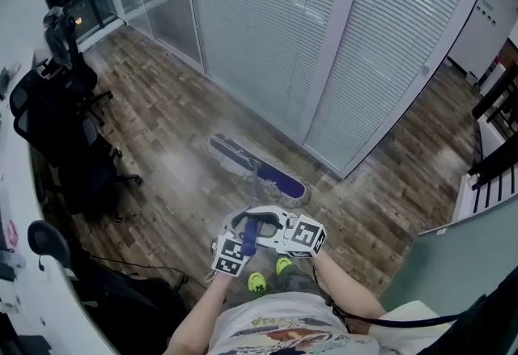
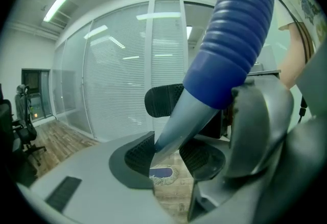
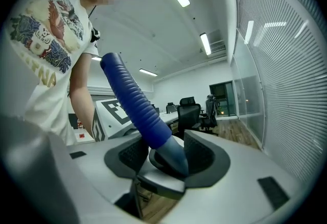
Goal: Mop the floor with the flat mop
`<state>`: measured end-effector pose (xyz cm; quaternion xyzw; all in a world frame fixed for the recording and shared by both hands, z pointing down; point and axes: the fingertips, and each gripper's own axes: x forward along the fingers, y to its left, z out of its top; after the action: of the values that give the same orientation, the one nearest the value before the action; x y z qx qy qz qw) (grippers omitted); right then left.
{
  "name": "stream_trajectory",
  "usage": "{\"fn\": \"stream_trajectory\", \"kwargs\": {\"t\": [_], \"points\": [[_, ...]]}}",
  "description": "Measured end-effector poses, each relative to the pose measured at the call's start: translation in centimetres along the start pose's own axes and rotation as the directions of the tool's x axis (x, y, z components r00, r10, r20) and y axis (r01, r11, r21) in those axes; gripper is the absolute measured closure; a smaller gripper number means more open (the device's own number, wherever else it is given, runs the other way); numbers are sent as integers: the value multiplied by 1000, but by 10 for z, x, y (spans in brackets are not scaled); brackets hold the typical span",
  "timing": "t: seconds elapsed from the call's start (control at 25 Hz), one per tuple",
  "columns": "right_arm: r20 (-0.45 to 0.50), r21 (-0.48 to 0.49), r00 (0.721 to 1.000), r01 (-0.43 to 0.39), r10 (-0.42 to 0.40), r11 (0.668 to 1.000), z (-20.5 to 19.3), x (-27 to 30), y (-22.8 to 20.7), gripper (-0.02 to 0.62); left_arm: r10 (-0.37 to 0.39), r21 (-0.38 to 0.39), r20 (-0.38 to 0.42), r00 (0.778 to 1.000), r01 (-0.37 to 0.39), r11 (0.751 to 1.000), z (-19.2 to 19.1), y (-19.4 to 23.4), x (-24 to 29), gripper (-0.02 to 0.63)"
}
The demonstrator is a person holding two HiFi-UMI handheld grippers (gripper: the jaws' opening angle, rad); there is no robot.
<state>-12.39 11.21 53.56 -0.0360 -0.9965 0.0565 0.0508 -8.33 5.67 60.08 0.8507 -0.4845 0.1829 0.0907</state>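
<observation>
Head view: the flat mop head (image 1: 259, 169) lies on the wooden floor (image 1: 162, 143), just beside the foot of the glass partition (image 1: 267, 38).
Left gripper (image 2: 171, 154): fingers (image 2: 138, 154) closed on the grey shaft of the mop handle (image 2: 176, 126), below its blue grip.
Right gripper (image 3: 163, 155): fingers (image 3: 202, 151) closed round the lower end of the blue grip.
Risk: a stroke pushed further forward would likely knock the head against the partition. The smooth shaft may twist or slip in the left grip if the head snags.
Edges: partition ahead; office chairs (image 1: 61, 127) and worktop (image 1: 16, 208) on the left; a cable (image 1: 137, 266) on the floor near the chairs could catch the head.
Open room: bare floor runs left and right along the partition.
</observation>
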Motion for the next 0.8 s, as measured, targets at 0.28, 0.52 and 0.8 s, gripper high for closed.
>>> {"fn": "stream_trajectory", "kwargs": {"t": [0.28, 0.52, 0.8], "points": [[5, 8, 1000, -12, 12, 1000, -6, -40, 52, 400, 18, 32, -15, 1000, -17, 999, -5, -62, -20, 477], [41, 30, 999, -6, 4, 1000, -23, -122, 115, 399, 28, 76, -44, 999, -25, 997, -12, -164, -25, 477], [69, 49, 997, -34, 31, 998, -45, -204, 214, 391, 75, 44, -45, 996, -73, 996, -28, -287, -58, 476]]}}
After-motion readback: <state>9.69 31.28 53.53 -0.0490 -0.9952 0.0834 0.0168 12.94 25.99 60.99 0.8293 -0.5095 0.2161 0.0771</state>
